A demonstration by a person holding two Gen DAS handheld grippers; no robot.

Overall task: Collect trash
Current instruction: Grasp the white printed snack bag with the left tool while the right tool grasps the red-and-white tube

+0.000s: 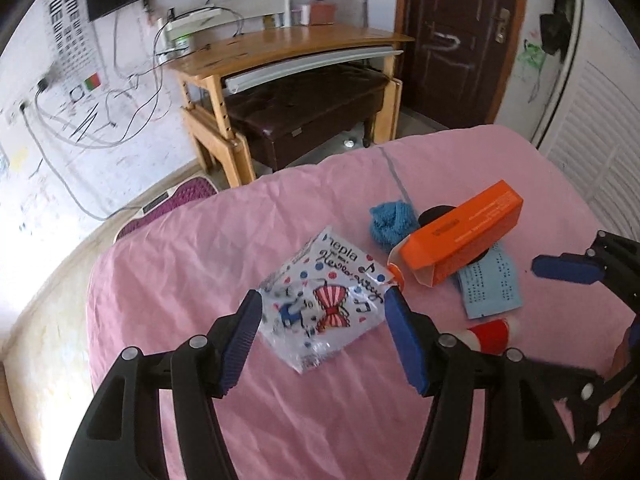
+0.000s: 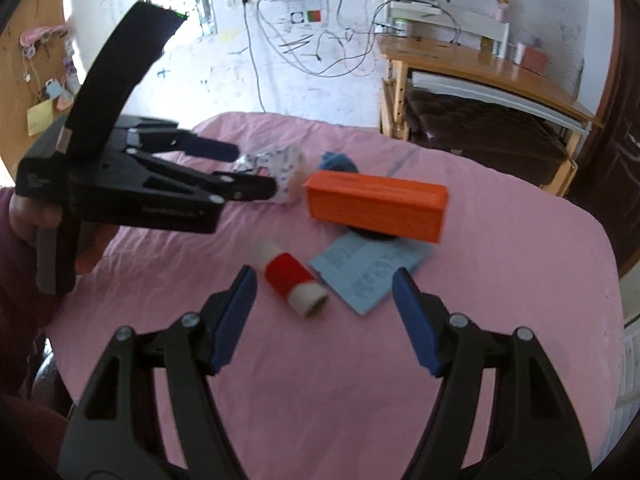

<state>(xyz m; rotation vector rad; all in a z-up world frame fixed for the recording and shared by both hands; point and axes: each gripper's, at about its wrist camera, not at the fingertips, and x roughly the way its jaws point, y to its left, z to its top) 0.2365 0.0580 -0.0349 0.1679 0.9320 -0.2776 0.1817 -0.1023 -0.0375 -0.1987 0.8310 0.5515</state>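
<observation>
On the pink bed sheet [image 1: 312, 420] lie a printed plastic wrapper [image 1: 324, 300], an orange carton [image 1: 460, 234], a blue paper slip [image 1: 490, 284], a red and white tube [image 1: 490, 334] and a blue knitted item [image 1: 390, 220]. My left gripper [image 1: 322, 312] is open, its jaws either side of the wrapper, just above it. My right gripper [image 2: 324, 292] is open, hovering near the tube [image 2: 294, 282] and the paper slip [image 2: 368, 272]. The carton [image 2: 376, 206] rests on a dark round object [image 2: 370, 236]. The left gripper also shows in the right wrist view [image 2: 248, 170], over the wrapper [image 2: 286, 172].
A wooden desk [image 1: 296, 46] with a dark bench [image 1: 308, 112] under it stands beyond the bed, next to a dark door [image 1: 460, 36]. Cables hang on the white wall [image 1: 92, 120]. A louvred cabinet [image 1: 600, 136] is at the right. A purple mat [image 1: 176, 204] lies on the floor.
</observation>
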